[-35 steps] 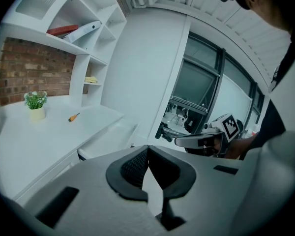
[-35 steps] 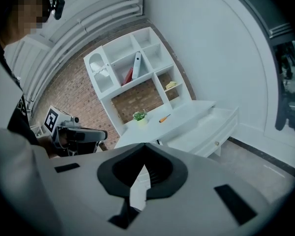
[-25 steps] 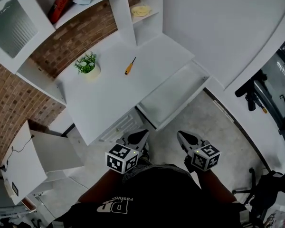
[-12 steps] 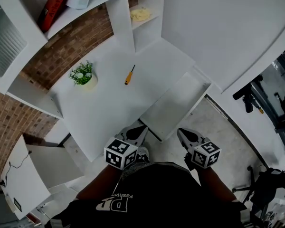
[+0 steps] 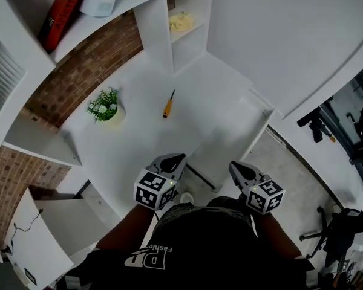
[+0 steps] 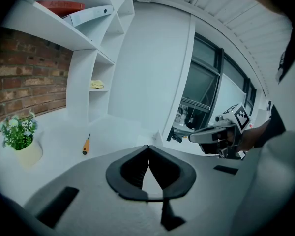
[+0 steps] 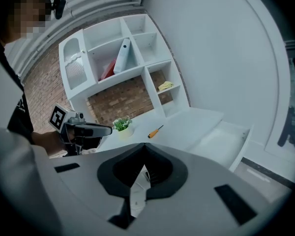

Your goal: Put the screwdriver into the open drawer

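Screwdriver (image 5: 168, 104) lies mid-bench (image 5: 139, 141), near plant pot (image 5: 107, 107), well apart from open drawer (image 5: 227, 145) at bench right edge. Left claw (image 5: 174, 159) closed, empty; right claw (image 5: 233, 166) seems closed too; both near front edges.

Screwdriver (image 7: 155, 131) on desk (image 7: 189, 123) (drawer (image 7: 220, 144) alongside)

The screwdriver (image 5: 168, 104) lies on the surface (image 5: 139, 144), right of the potted plant (image 5: 105, 107) and apart from it. The open drawer (image 5: 230, 139) juts out at the surface's right. The shelves (image 5: 160, 29) stand behind, with a book (image 5: 63, 8) on an upper one.
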